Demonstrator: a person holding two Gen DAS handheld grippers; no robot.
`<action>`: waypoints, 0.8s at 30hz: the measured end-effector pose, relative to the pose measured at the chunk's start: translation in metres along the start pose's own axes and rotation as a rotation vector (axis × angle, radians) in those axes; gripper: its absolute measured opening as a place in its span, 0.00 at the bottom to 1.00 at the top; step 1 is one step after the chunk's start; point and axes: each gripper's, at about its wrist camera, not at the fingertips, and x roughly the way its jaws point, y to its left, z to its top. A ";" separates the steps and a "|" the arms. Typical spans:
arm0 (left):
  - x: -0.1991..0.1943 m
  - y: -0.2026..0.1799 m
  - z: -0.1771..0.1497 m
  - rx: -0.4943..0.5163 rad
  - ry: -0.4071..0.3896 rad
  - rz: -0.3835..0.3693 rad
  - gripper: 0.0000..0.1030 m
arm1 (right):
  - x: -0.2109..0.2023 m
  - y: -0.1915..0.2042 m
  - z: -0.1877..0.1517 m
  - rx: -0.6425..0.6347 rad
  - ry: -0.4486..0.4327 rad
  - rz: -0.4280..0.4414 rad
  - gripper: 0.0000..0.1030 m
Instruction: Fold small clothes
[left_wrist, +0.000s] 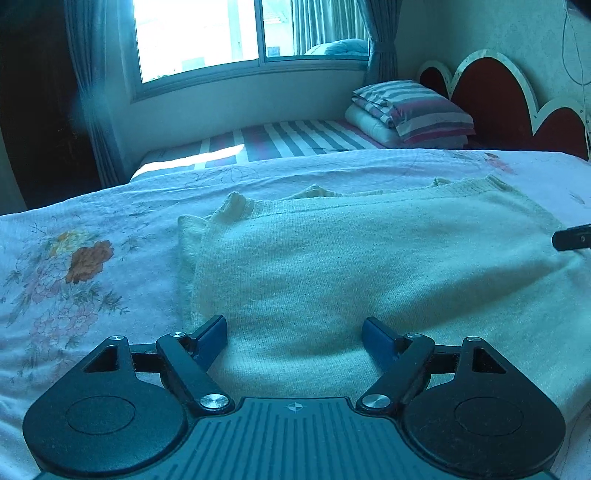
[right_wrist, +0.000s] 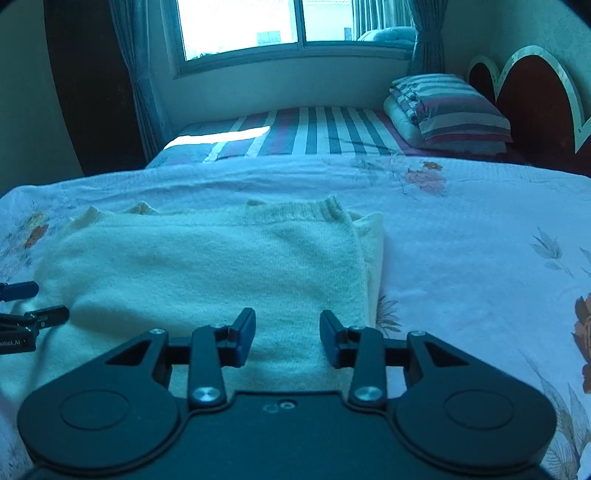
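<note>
Cream knit sweater (left_wrist: 369, 266) lay part-folded on floral bedsheet (left_wrist: 74, 229), both grippers, left (left_wrist: 294, 334) & right (right_wrist: 287, 332), spread open w/ nothing held at its near edge; prob soft, light, floppy, so best pinched at near corners.

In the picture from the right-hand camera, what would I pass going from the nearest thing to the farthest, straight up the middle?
Right gripper, open → cream sweater → flowered bedspread → striped sheet → window.
</note>
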 end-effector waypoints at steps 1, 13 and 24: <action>-0.003 0.001 -0.003 0.004 -0.002 -0.001 0.77 | -0.005 0.001 -0.003 -0.002 -0.012 0.004 0.38; -0.079 0.066 -0.058 -0.292 0.004 -0.122 0.77 | -0.049 0.005 -0.035 0.065 0.000 -0.025 0.41; -0.085 0.098 -0.129 -0.928 0.038 -0.399 0.64 | -0.057 0.026 -0.060 0.133 -0.018 0.008 0.31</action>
